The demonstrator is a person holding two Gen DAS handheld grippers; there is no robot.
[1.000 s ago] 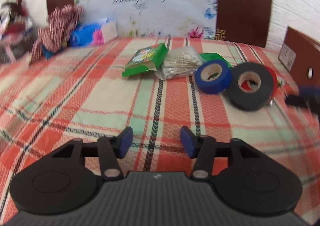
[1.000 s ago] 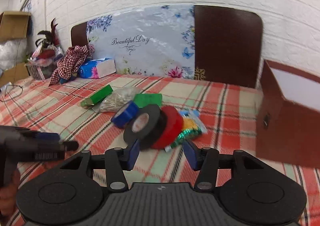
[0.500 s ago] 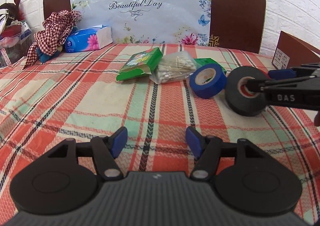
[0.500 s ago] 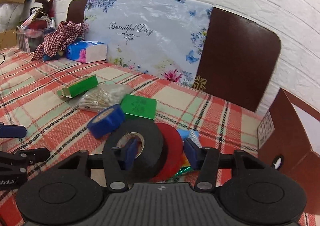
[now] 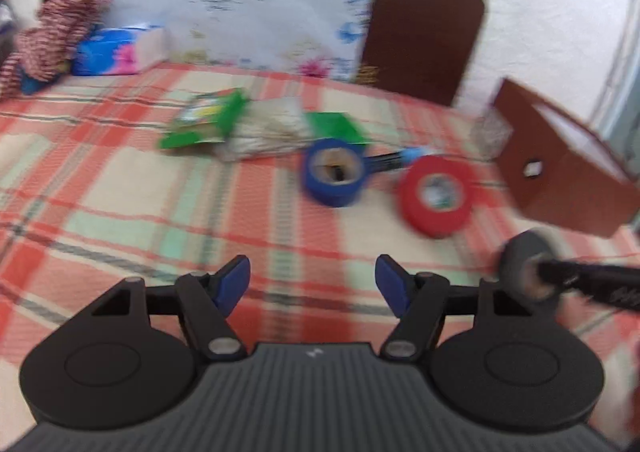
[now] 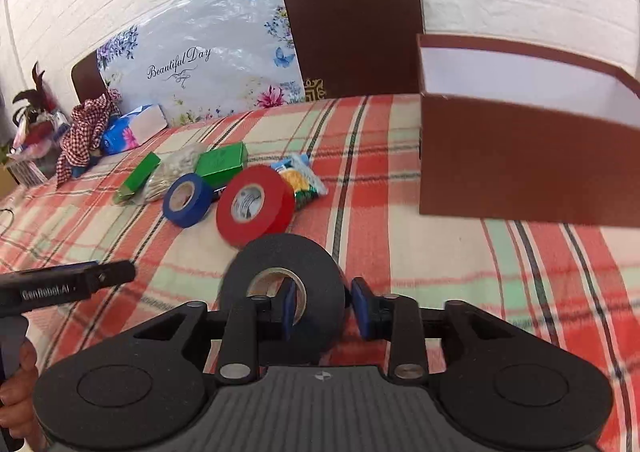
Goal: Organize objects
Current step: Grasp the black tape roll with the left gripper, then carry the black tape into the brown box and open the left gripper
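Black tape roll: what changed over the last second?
The right tool pinched the black tape roll through its core and lifted it off the red roll, its jaws closing. The left tool is opening, empty. Blue roll and brown box stayed.

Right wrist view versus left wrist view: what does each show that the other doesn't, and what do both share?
Only the right wrist view: the right gripper closing its fingers on the black tape roll, one inside the core, one outside; the snack packet; the box's white inside.

Only the left wrist view: the left gripper, opening, nothing between its fingers.

Both: blue tape roll, red tape roll, brown box, tissue pack, plaid cloth.
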